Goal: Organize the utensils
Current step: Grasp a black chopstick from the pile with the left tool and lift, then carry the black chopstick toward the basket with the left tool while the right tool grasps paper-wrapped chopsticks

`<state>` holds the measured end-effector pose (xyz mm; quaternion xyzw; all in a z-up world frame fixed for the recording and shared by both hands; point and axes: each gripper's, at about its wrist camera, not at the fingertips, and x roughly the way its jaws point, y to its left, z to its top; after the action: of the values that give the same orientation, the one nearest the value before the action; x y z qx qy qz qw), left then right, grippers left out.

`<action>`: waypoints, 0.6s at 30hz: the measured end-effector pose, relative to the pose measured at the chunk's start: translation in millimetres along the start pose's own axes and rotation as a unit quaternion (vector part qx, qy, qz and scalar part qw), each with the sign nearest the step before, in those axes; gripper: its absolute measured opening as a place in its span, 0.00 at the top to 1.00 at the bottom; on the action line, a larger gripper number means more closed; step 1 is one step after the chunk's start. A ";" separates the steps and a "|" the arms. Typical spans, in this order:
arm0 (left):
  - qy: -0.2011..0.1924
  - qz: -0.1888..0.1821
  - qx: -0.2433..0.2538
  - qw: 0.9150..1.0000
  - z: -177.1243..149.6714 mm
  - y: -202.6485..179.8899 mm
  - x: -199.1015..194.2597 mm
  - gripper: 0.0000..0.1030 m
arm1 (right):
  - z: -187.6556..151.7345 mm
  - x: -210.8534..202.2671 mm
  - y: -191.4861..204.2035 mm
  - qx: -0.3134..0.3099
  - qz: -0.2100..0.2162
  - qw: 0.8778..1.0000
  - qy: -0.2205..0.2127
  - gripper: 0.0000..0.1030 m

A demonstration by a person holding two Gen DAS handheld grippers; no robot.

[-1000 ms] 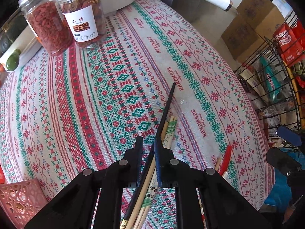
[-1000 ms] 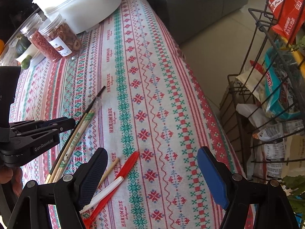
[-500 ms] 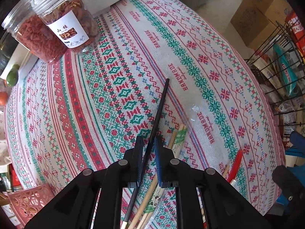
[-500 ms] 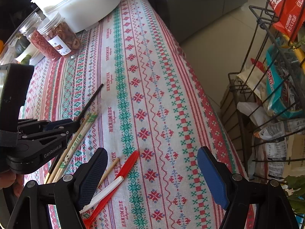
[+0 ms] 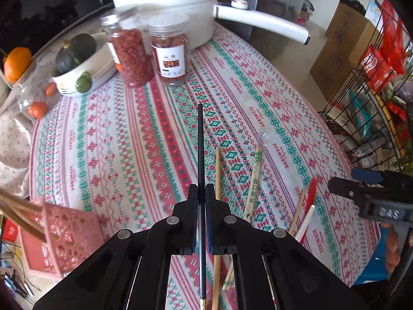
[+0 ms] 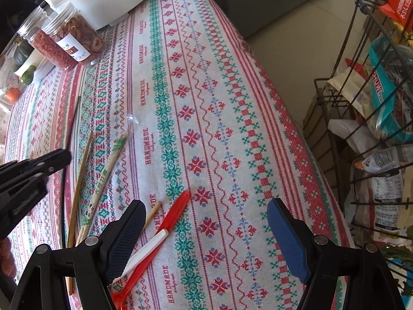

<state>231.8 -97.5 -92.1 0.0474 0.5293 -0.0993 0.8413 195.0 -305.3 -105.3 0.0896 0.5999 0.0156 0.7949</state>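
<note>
Left hand-held gripper (image 5: 202, 193) is squeezed tight on a thin black chopstick (image 5: 200, 139), which sticks out straight ahead between its two fingers. The chopstick's far tip is lifted off the worktop (image 5: 134, 139), which wears a cloth with red and green patterns.

Right hand-held gripper (image 6: 206, 232) has its fingers spread wide apart and holds nothing. It hangs over the cloth, with a red spoon (image 6: 165, 222) and a white spoon (image 6: 147, 248) lying just beside its left finger.

Next to the black chopstick, a plain wooden chopstick (image 5: 217, 170) and a pair in a green paper sleeve (image 5: 254, 178) lie flat on the cloth. A pink basket (image 5: 64, 235) with chopsticks poking out sits at the near left edge.

Farther back stand two jars (image 5: 149, 51) with red dried food inside. Beside them is a white bowl (image 5: 82, 69) with dark green fruit. Behind the jars sits a big white pot (image 5: 180, 10) with a long handle.
</note>
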 end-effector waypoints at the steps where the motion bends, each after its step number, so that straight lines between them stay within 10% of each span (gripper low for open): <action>1: -0.012 -0.001 -0.005 1.000 -6.2 5.3 -13.6 0.95 | -0.2 2.0 1.5 0.001 -0.001 1.000 0.002 0.21; 18: -0.120 -0.016 -0.063 0.991 -99.6 88.2 -130.3 0.95 | 5.3 49.4 89.1 -0.022 0.023 0.999 0.023 0.28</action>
<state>108.6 22.2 -20.5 -0.0266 0.4303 -0.0841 0.8984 221.2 -211.8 -136.6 0.0858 0.6153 0.0489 0.7821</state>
